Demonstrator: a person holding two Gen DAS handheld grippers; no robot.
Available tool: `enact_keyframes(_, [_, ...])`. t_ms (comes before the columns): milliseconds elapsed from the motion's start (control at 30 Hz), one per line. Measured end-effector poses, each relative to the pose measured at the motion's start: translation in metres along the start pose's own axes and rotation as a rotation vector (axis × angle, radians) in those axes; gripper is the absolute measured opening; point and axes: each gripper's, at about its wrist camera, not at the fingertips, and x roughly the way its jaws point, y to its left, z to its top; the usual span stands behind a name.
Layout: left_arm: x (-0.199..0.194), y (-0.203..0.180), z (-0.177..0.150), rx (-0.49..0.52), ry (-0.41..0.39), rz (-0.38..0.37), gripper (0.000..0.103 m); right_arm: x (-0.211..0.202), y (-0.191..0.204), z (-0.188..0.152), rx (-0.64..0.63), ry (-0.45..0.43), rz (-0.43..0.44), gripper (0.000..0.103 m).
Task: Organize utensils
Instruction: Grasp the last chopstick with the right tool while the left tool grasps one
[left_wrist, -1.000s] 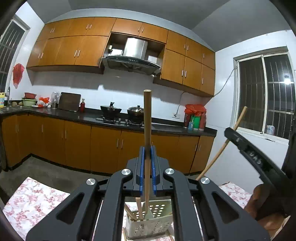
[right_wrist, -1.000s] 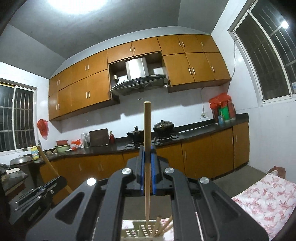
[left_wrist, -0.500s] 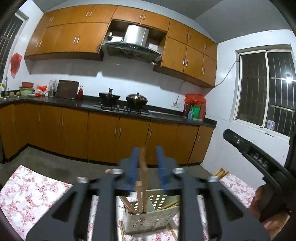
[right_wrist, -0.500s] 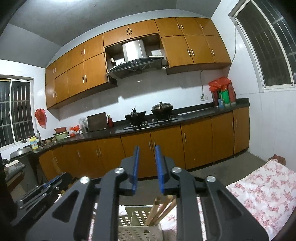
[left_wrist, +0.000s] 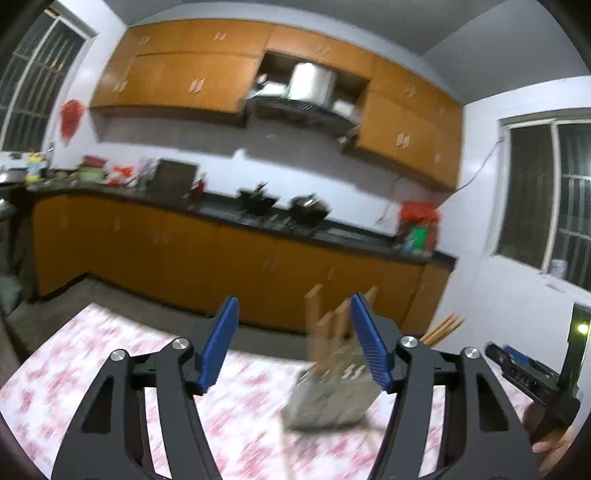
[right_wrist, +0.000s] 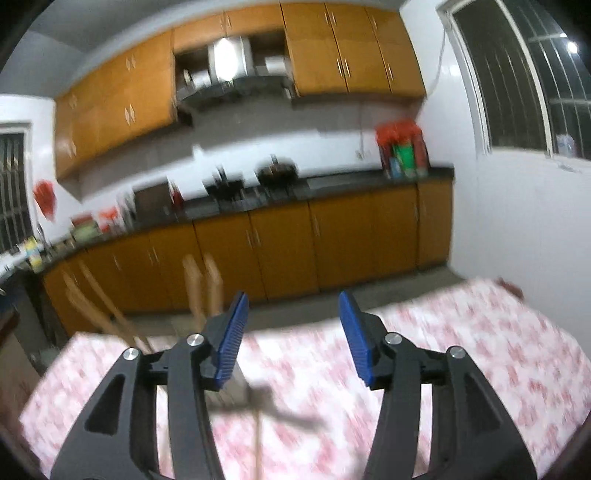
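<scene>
A: Both grippers are empty. The left gripper (left_wrist: 293, 341) has its blue pads spread, nothing between them, and its jaws have just been opening. The right gripper (right_wrist: 291, 338) is the same: pads apart over bare cloth, jaws just opened further.

B: And the utensils?

A: Wooden sticks (left_wrist: 327, 325) stand in the perforated holder (left_wrist: 330, 398), which sits on the floral tablecloth (left_wrist: 92, 354). From the left wrist the holder lies just behind the right-hand pad. One more stick (right_wrist: 257, 439) lies flat on the cloth in front of the holder, seen from the right wrist.

B: So that loose one is probably next?

A: Likely. The person would do well to bring one gripper down beside the holder, pads straddling the stick across its width, and close near its middle so it doesn't tip. Both views are blurred, so whether other sticks lie near the holder can't be told.
</scene>
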Motion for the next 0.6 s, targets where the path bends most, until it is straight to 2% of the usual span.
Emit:
enact_keyframes(100, [0.011, 0.019, -0.033, -0.004, 0.130, 0.059, 0.065, 0.024, -0.006, -0.046, -0.013, 0.167, -0.044, 0.053])
enact_keyframes(233, [0.030, 0.037, -0.083, -0.005, 0.332, 0.107, 0.065, 0.038, 0.001, -0.096, -0.008, 0.337, 0.021, 0.053])
enact_keyframes(267, [0.034, 0.038, -0.094, -0.004, 0.371, 0.108, 0.065, 0.042, 0.004, -0.105, -0.007, 0.374, 0.053, 0.050])
enact_keyframes(300, [0.037, 0.037, -0.102, 0.000, 0.401, 0.108, 0.065, 0.045, 0.009, -0.117, -0.008, 0.417, 0.097, 0.040])
enact_keyframes(367, [0.040, 0.033, -0.123, 0.019, 0.462, 0.099, 0.064, 0.048, 0.015, -0.132, -0.023, 0.463, 0.140, 0.030])
enact_keyframes(400, [0.041, 0.031, -0.129, 0.028, 0.479, 0.092, 0.064, 0.047, 0.021, -0.140, -0.033, 0.480, 0.161, 0.028])
enact_keyframes(600, [0.044, 0.017, -0.150, 0.073, 0.537, 0.049, 0.063, 0.045, 0.043, -0.159, -0.099, 0.507, 0.177, 0.027])
